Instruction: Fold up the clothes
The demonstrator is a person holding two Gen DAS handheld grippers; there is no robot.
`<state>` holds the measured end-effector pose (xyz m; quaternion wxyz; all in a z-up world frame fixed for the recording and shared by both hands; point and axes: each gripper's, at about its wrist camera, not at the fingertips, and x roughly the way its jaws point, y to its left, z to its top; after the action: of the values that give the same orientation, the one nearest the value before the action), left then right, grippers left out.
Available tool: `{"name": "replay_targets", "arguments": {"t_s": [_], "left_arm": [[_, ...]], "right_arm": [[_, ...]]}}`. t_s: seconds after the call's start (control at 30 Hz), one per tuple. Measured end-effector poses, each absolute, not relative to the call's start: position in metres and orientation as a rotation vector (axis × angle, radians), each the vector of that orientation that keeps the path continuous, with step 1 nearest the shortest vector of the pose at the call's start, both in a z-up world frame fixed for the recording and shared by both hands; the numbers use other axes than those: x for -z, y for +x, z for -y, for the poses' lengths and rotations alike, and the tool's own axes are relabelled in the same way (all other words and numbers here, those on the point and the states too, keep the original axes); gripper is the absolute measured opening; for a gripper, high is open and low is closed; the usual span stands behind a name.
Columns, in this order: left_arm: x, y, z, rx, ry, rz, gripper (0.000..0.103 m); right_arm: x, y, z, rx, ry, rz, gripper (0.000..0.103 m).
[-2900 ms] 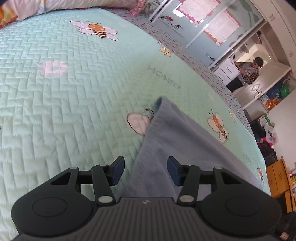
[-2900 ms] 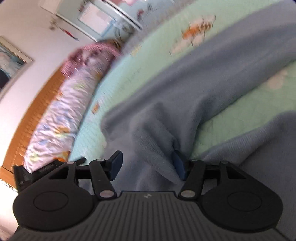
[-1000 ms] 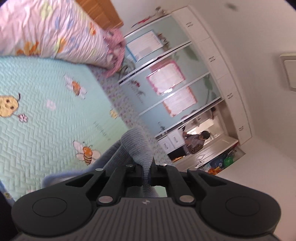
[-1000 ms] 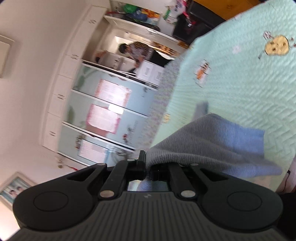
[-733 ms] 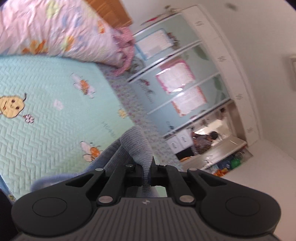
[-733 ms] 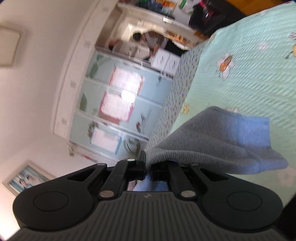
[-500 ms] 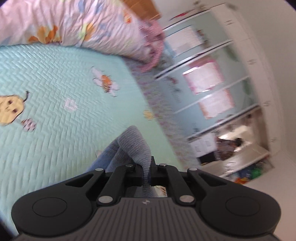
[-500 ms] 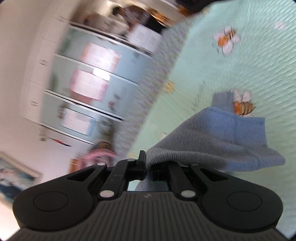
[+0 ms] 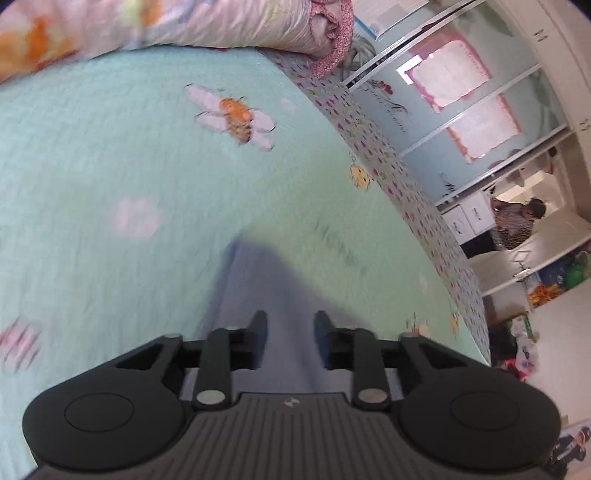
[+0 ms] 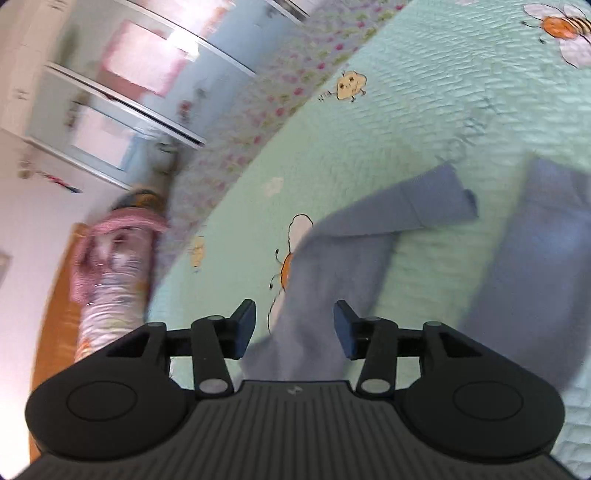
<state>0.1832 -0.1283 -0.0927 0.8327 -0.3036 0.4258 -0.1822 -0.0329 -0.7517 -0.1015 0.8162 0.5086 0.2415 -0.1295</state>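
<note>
A grey-blue knitted garment [image 9: 258, 280] lies on the mint-green quilted bedspread [image 9: 110, 166]. In the left wrist view one end of it runs forward from between my left gripper's [image 9: 290, 332] jaws, which are opening with the pads off the cloth. In the right wrist view the garment [image 10: 332, 266] stretches ahead from my right gripper [image 10: 293, 321], whose jaws are also opening and stand clear of the fabric. A folded-over flap [image 10: 424, 206] and a second strip [image 10: 546, 236] of the garment lie further right.
A long pink floral bolster [image 9: 166, 26] lies along the headboard end of the bed. The bed's flowered edge [image 9: 388, 155] faces pale blue sliding wardrobe doors [image 9: 461, 92]. A person [image 9: 513, 221] stands in a doorway beyond them.
Both grippers came down from mid-air toward the bed while shut on the garment, then let go of it. The cloth now lies on the bedspread and both pairs of jaws stand apart.
</note>
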Motion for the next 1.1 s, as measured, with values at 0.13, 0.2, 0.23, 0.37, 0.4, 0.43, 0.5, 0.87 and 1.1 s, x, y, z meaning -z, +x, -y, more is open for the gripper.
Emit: {"name": "replay_targets", "arguments": {"t_s": [0.13, 0.2, 0.23, 0.37, 0.4, 0.43, 0.5, 0.87, 1.1], "left_arm": [[0.119, 0.094, 0.098, 0.351, -0.628, -0.909, 0.031], [0.134, 0.052, 0.086, 0.327, -0.627, -0.925, 0.031], [0.142, 0.041, 0.083, 0.313, -0.631, -0.942, 0.031], [0.156, 0.026, 0.089, 0.289, -0.668, -1.022, 0.031], [0.155, 0.027, 0.092, 0.297, -0.672, -1.028, 0.031], [0.152, 0.029, 0.097, 0.298, -0.657, -1.029, 0.031], [0.148, 0.034, 0.107, 0.3, -0.629, -1.031, 0.031], [0.175, 0.056, 0.147, 0.249, -0.641, -1.094, 0.033], [0.173, 0.061, 0.148, 0.263, -0.681, -1.069, 0.032]], "right_arm": [[0.142, -0.157, 0.754, 0.388, 1.212, -0.368, 0.054], [0.163, -0.21, 0.757, 0.449, 1.267, -0.329, 0.056], [0.172, -0.229, 0.759, 0.475, 1.288, -0.327, 0.056], [0.198, -0.274, 0.773, 0.563, 1.352, -0.273, 0.058], [0.201, -0.273, 0.777, 0.561, 1.369, -0.262, 0.058], [0.202, -0.269, 0.78, 0.552, 1.382, -0.256, 0.058], [0.209, -0.25, 0.788, 0.539, 1.388, -0.278, 0.058], [0.23, -0.161, 0.811, 0.523, 1.408, -0.269, 0.046], [0.189, -0.168, 0.795, 0.587, 1.307, -0.245, 0.004]]}}
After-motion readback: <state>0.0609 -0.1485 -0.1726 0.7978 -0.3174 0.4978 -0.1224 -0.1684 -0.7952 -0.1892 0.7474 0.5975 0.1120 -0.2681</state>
